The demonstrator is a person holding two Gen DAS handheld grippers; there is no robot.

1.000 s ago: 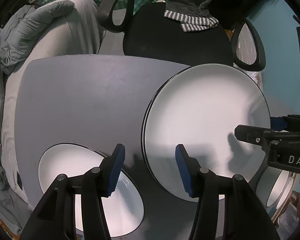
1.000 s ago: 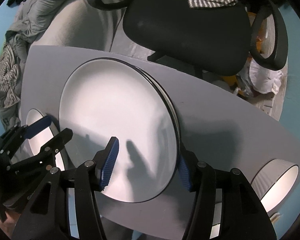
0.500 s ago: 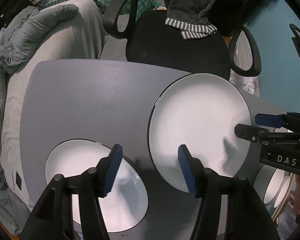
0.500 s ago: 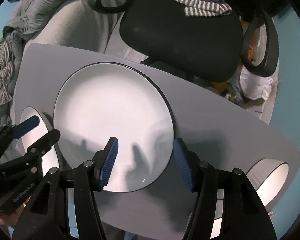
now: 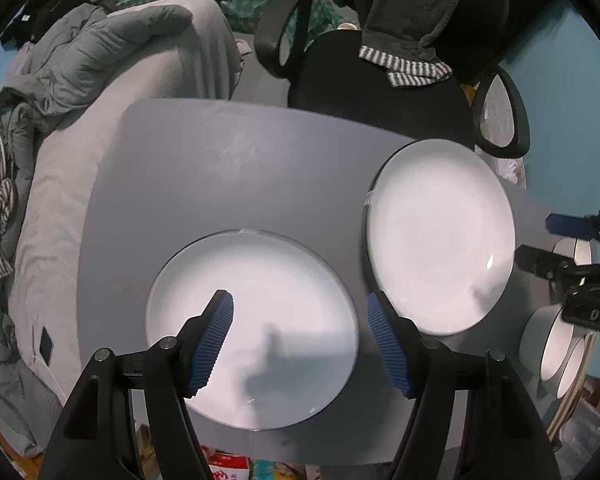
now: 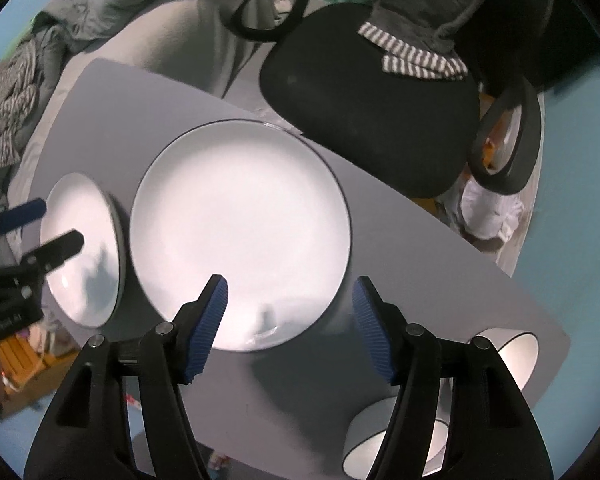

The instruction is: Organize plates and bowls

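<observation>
A: Both grippers are just opening, nothing between them, hanging over the counter (image 5: pixel 228 168).

B: Left gripper (image 5: pixel 300 340) is facing the smaller plate (image 5: pixel 252 320); stacking it onto the larger plate (image 6: pixel 240 232) is probably next.

Left view: two bowls (image 5: pixel 556 344) at right edge half hidden behind the right gripper (image 5: pixel 540 240), whose body is cut off by the frame. Right view: near bowl (image 6: pixel 384 440) partly covered by a gripper finger (image 6: pixel 420 392); left gripper (image 6: pixel 48 224) cropped at left edge. Boxes (image 5: pixel 228 466) under the table (image 5: pixel 220 168) unreadable.
</observation>
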